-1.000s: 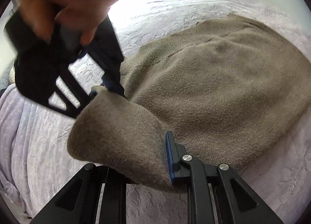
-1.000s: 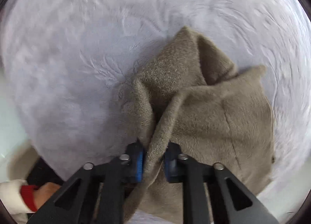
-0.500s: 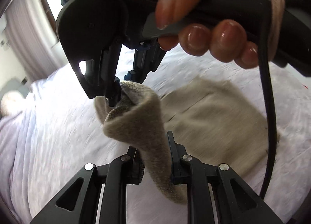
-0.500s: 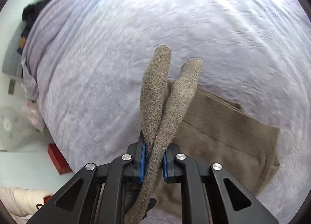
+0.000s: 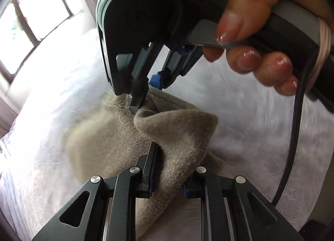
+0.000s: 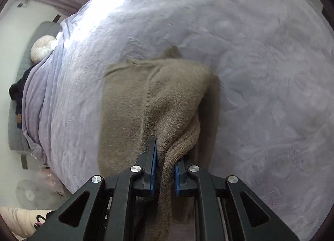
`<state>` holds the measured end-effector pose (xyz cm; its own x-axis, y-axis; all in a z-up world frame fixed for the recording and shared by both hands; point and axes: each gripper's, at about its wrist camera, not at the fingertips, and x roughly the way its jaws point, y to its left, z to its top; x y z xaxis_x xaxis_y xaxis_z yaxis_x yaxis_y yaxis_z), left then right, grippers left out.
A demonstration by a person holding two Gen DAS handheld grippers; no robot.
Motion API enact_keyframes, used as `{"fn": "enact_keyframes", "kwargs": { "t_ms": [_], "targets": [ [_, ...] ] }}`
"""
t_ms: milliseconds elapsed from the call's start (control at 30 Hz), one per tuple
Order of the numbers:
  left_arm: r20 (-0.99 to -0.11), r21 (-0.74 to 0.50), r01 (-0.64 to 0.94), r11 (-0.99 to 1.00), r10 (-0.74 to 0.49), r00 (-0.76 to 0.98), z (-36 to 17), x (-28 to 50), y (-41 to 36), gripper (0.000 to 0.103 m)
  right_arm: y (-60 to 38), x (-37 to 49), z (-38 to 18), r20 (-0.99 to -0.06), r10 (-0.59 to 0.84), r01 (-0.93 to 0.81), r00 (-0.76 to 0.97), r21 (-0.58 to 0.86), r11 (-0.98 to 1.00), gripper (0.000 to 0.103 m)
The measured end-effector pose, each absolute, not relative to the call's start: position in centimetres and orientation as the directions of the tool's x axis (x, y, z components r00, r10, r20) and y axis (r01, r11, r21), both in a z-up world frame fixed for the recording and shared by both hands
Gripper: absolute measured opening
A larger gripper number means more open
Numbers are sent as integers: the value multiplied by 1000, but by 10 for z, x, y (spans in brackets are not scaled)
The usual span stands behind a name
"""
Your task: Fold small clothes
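Taupe knit sweater [image 6: 133, 98] lies half-folded on the lavender bed cover [image 6: 261, 57], ahead of both grippers. Left gripper [image 5: 170, 170] and right gripper [image 6: 165, 170] each have fingers clamped on an edge. Soft, light, floppy; best held at hems.

We see the left gripper [image 5: 167, 170] at 6 o'clock clamped on a taupe knit garment [image 5: 108, 136], right gripper [image 5: 146, 94] pinching its fold at 12, hand [image 5: 261, 38] at 1 o'clock, above the lavender bedspread [image 5: 261, 132].
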<state>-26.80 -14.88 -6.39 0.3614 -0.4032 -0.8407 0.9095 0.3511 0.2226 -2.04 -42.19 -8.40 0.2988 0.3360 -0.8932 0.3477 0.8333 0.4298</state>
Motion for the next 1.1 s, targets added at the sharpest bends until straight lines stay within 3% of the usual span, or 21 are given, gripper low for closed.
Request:
{"fn": "enact_keyframes", "kwargs": {
  "t_ms": [167,267,300,333,400,533,767,867,933,1000,1067,1100],
  "targets": [
    [-871,238,913,331,-343,351,-91,-279,-157,20,-442,-45,-131,-844,403,421,354,529,737,18],
    [-871,233,908,348,-342,354,-90,-280,-158,21,-447,-50,-129,-831,410,426,377,548,720,34],
    [-873,230,908,351,-338,352,-90,-278,-157,31,-447,-52,-128,-835,404,427,374,541,724,40],
    [-876,222,907,358,-335,347,-86,-279,-145,54,-448,-55,-125,-842,394,433,369,531,729,44],
    [-867,219,894,391,-343,362,-74,-277,-132,77,-449,-65,-116,-851,372,440,371,514,737,44],
    [-859,221,885,409,-349,376,-53,-276,-108,77,-444,-92,-95,-843,350,449,408,519,727,44],
    [-880,178,791,586,-265,395,-49,-212,-70,78,-417,-125,-74,-736,462,400,495,665,631,44],
    [-908,151,747,648,-208,364,-67,-170,-61,77,-404,-111,-87,-786,437,423,437,609,671,43],
    [-926,165,719,675,-144,348,-85,-154,-61,78,-403,-98,-100,-824,409,463,392,561,686,26],
    [-946,147,709,690,-112,305,-106,-144,-58,87,-407,-90,-108,-842,389,493,373,536,685,26],
    [-952,123,701,703,-115,283,-114,-141,-51,89,-410,-83,-100,-851,356,491,387,516,701,26],
    [-953,115,701,704,-122,279,-116,-142,-48,90,-413,-81,-95,-853,334,488,401,508,710,33]
  ]
}}
